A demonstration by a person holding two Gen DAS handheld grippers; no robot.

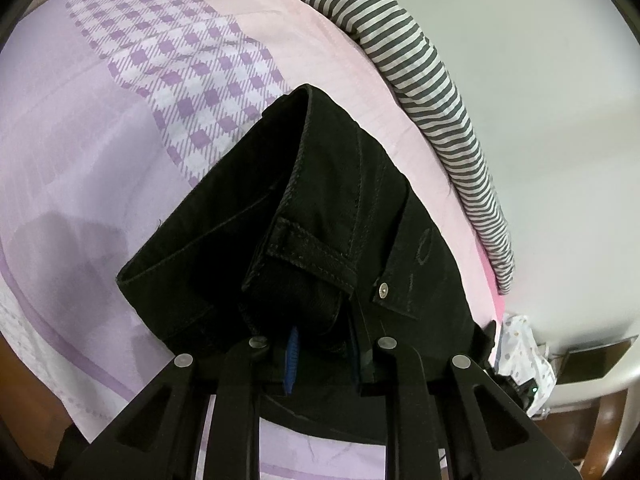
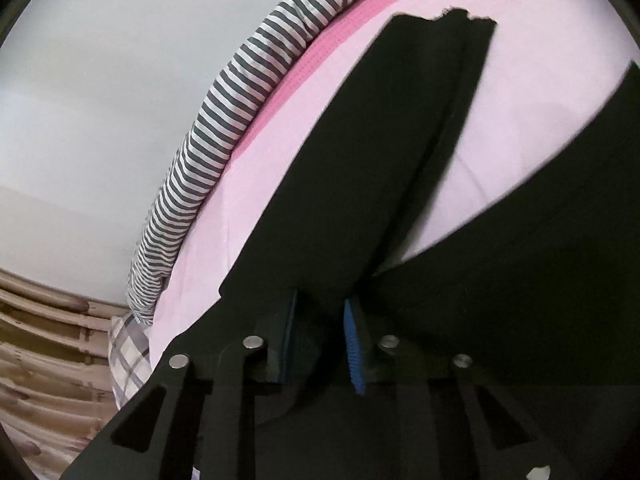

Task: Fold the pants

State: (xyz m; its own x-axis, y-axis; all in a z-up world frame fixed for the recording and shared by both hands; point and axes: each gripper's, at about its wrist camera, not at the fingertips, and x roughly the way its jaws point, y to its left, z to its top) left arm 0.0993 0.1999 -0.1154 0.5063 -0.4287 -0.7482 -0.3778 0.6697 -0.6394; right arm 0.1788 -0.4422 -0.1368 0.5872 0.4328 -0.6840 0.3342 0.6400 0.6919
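Fingers of left gripper (image 1: 324, 354) sit narrow, clamped on the waistband of the black pants (image 1: 320, 208), belt loop and rivet just ahead of the tips. Right gripper (image 2: 320, 344) also narrow, blue pads (image 2: 354, 354) pinching black fabric near the crotch, w/ one leg running away up the frame. Pants lie on pink/lilac bedsheet (image 1: 80, 160); striped cloth (image 1: 420, 72) lies along the bed's edge by the wall.
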